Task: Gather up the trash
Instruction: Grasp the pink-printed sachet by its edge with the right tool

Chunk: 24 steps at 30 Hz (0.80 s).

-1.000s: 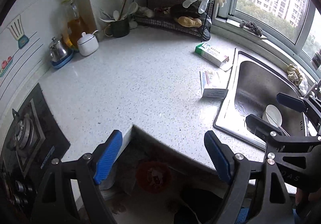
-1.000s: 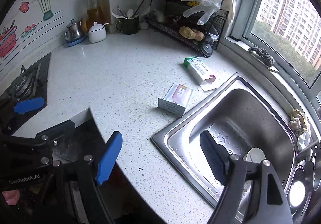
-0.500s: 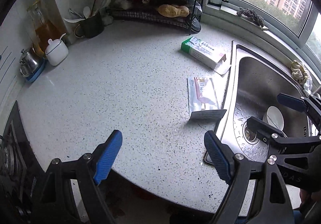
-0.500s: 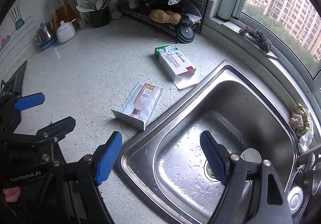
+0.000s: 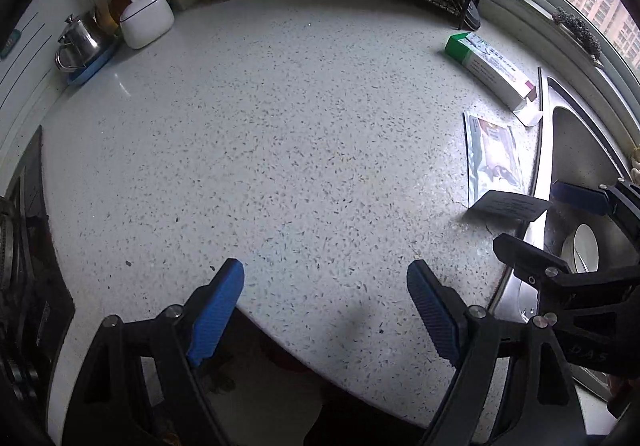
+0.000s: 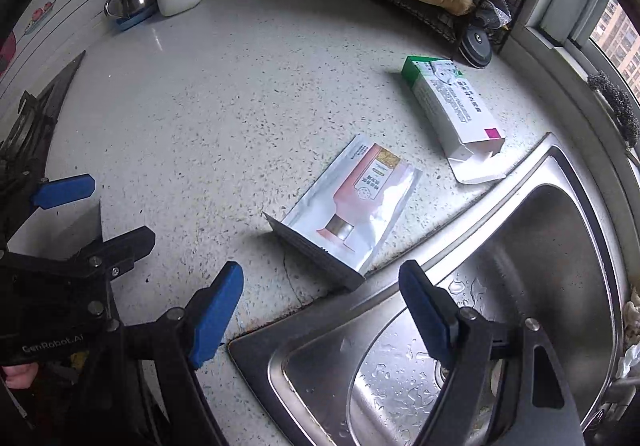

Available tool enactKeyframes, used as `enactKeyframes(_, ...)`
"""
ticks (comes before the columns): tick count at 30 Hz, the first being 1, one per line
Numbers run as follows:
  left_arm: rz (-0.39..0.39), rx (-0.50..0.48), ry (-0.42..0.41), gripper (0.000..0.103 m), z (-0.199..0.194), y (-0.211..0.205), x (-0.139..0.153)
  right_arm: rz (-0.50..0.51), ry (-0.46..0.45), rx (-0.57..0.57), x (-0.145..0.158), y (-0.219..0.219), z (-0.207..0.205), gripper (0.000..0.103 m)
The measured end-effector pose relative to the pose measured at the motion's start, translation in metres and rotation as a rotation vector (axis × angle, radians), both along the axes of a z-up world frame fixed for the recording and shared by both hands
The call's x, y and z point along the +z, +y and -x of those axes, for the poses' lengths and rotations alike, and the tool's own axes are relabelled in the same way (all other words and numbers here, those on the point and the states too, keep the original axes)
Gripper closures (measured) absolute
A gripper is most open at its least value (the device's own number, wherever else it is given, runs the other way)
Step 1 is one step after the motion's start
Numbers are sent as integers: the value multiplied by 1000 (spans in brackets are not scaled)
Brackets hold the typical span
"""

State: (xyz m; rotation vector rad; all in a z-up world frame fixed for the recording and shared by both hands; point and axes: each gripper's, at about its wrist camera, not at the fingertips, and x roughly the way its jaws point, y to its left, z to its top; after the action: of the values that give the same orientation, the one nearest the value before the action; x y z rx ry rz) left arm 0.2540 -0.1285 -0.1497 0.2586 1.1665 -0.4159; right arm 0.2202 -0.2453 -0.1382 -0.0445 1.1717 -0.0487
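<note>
Speckled stone desk (image 5: 280, 126), with two pieces of trash lying on it uncollected: a silver foil pouch (image 6: 352, 206) with a pink print, flat beside the rim of the steel sink (image 6: 560, 246), its near end folded upward; beyond it a green-and-white carton (image 6: 452, 106), on its side with one end flap open, near the wire rack in the corner. Neither one touched by anything, nor touching the other. No bin or bag to be seen in either view, so nowhere yet to drop them. Judging by that, barely begun: nothing picked up, both pieces left to grasp and carry off.

Left gripper (image 5: 324, 278) tipped steeply down over bare desk close to the front edge, blue pads spread wide, nothing between them; pouch and carton well off to its right side. Right gripper (image 6: 320, 278) tipped down just as steeply, beside the left one, hanging over the near corner of the sink rim with the folded end of the pouch just ahead of its pads. Jaws wide there too, and empty. Probably the better placed of the two for the pouch. In the corner of the right view, a bit of the person's hand behind the left gripper.
</note>
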Motion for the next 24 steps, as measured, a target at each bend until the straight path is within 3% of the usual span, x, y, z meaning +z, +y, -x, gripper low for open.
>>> enactKeyframes(6, 8, 33, 22, 21, -3, 7, -15, -26, 38, 108, -10, 5, -18, 28)
enactKeyframes(14, 17, 44, 22, 21, 2, 8, -12, -47, 51, 144, -14, 13, -28, 70)
enactKeyframes(16, 18, 46, 24, 21, 2, 7, -12, -62, 49, 148, -14, 13, -29, 92)
enactKeyframes(17, 21, 50, 24, 21, 2, 8, -10, -81, 49, 151, -14, 13, -30, 96)
enactKeyframes(19, 32, 53, 25, 21, 2, 8, -8, -106, 39, 156, -13, 12, -31, 101)
enactKeyframes(24, 33, 40, 1, 21, 1, 2, 4, -130, -17, 133, 0, 7, -24, 102)
